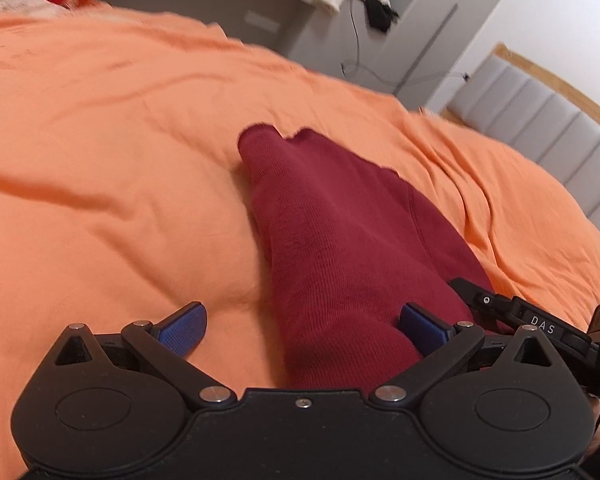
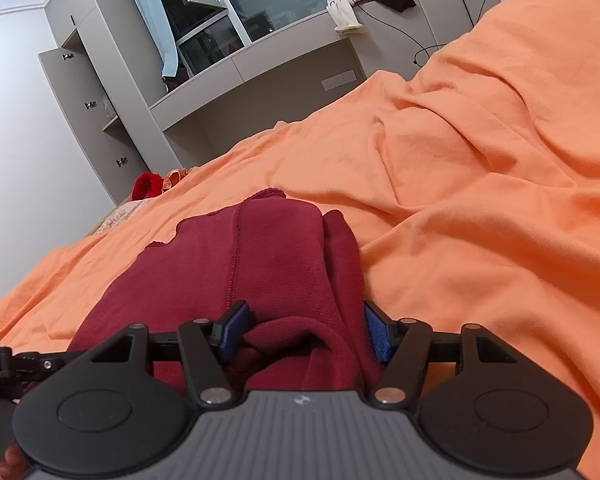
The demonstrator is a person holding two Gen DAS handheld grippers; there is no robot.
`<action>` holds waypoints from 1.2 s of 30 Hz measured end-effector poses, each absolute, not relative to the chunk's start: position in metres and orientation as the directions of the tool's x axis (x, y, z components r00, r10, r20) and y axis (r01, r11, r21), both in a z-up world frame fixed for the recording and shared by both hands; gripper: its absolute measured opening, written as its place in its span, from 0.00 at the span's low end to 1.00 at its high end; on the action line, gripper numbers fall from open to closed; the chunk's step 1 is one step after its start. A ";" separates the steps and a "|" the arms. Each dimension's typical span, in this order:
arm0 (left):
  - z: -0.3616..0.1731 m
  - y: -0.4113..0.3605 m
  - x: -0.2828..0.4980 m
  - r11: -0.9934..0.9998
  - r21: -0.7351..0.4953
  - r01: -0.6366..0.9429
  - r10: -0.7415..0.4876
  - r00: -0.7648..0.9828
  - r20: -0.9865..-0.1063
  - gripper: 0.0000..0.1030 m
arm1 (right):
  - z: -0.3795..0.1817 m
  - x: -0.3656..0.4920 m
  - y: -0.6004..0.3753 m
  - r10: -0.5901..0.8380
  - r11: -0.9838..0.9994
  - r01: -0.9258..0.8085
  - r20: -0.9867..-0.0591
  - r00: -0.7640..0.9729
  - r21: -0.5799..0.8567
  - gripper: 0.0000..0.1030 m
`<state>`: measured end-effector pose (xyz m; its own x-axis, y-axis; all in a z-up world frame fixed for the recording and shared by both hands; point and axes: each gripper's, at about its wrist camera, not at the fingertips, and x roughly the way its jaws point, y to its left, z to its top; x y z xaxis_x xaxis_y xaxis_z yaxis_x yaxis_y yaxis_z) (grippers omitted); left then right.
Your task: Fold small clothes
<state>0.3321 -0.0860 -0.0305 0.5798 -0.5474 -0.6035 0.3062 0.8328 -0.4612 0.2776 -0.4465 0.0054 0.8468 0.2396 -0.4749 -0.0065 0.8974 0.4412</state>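
A dark red knit garment (image 1: pixel 332 232) lies on the orange bedsheet (image 1: pixel 100 160), partly folded lengthwise. My left gripper (image 1: pixel 300 330) is open at its near end, the blue pads (image 1: pixel 182 330) wide apart with the cloth edge between them. In the right wrist view the same garment (image 2: pixel 260 264) runs away from me. My right gripper (image 2: pixel 306 330) is open too, its blue pads (image 2: pixel 236 332) either side of a bunched fold without squeezing it. The right gripper's body (image 1: pixel 540 328) shows at the left view's right edge.
The orange sheet (image 2: pixel 480 180) is rumpled into ridges to the right. A bright red item (image 2: pixel 148 186) lies at the bed's far edge. Grey cupboards and a shelf (image 2: pixel 260 68) with draped cloths and a cable stand beyond. A padded headboard (image 1: pixel 548 132) is at the right.
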 end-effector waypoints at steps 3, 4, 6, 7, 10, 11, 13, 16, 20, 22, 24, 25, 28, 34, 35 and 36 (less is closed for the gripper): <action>-0.031 -0.085 0.346 0.804 -0.490 0.337 -0.592 0.539 -0.600 1.00 | 0.007 0.286 -0.453 0.288 0.865 -0.013 -0.476 0.831 0.502 0.76; -0.031 -0.082 0.348 0.789 -0.513 0.338 -0.610 0.533 -0.586 1.00 | 0.008 0.290 -0.455 0.305 0.851 -0.013 -0.474 0.826 0.525 0.80; -0.033 -0.075 0.352 0.758 -0.568 0.321 -0.641 0.528 -0.557 0.99 | 0.009 0.299 -0.459 0.321 0.828 -0.004 -0.469 0.823 0.560 0.81; -0.033 -0.071 0.354 0.744 -0.591 0.312 -0.653 0.527 -0.544 0.99 | 0.010 0.303 -0.459 0.323 0.822 0.004 -0.471 0.821 0.570 0.81; -0.036 -0.061 0.360 0.694 -0.667 0.271 -0.685 0.533 -0.496 0.99 | 0.011 0.313 -0.458 0.318 0.817 0.019 -0.477 0.819 0.577 0.77; -0.037 -0.057 0.363 0.676 -0.692 0.253 -0.694 0.534 -0.482 0.99 | 0.011 0.315 -0.455 0.311 0.826 0.020 -0.485 0.818 0.563 0.69; -0.039 -0.055 0.367 0.659 -0.717 0.227 -0.701 0.531 -0.476 0.99 | 0.010 0.315 -0.449 0.294 0.850 0.015 -0.499 0.815 0.526 0.65; -0.039 -0.061 0.369 0.678 -0.696 0.235 -0.692 0.522 -0.498 0.97 | 0.010 0.313 -0.444 0.286 0.866 0.000 -0.496 0.820 0.500 0.59; -0.037 -0.072 0.367 0.725 -0.643 0.247 -0.659 0.522 -0.542 0.89 | 0.008 0.310 -0.443 0.284 0.868 -0.002 -0.492 0.823 0.497 0.57; -0.036 -0.073 0.368 0.725 -0.649 0.233 -0.656 0.520 -0.547 0.76 | 0.008 0.310 -0.441 0.278 0.873 -0.002 -0.493 0.825 0.488 0.56; -0.037 -0.074 0.370 0.721 -0.658 0.217 -0.658 0.512 -0.552 0.65 | 0.009 0.308 -0.440 0.272 0.877 -0.003 -0.490 0.828 0.481 0.55; -0.037 -0.074 0.370 0.716 -0.663 0.217 -0.663 0.508 -0.549 0.53 | 0.009 0.306 -0.440 0.270 0.878 -0.004 -0.487 0.831 0.479 0.53; -0.035 -0.078 0.366 0.713 -0.661 0.234 -0.666 0.522 -0.533 0.39 | 0.012 0.301 -0.438 0.266 0.879 -0.018 -0.460 0.847 0.476 0.41; -0.011 -0.090 0.346 0.780 -0.526 0.340 -0.606 0.622 -0.496 0.21 | 0.027 0.290 -0.424 0.245 0.901 -0.067 -0.374 0.894 0.430 0.21; -0.006 -0.090 0.343 0.781 -0.517 0.350 -0.603 0.636 -0.482 0.20 | 0.031 0.288 -0.420 0.246 0.903 -0.082 -0.353 0.903 0.421 0.20; 0.000 -0.089 0.341 0.783 -0.506 0.363 -0.602 0.649 -0.466 0.19 | 0.035 0.287 -0.416 0.248 0.907 -0.099 -0.328 0.911 0.410 0.19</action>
<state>0.3413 -0.0886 -0.0001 0.6489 -0.6018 -0.4656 0.3627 0.7826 -0.5059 0.2872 -0.4155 0.0352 0.9115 0.2478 -0.3284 -0.0989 0.9068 0.4099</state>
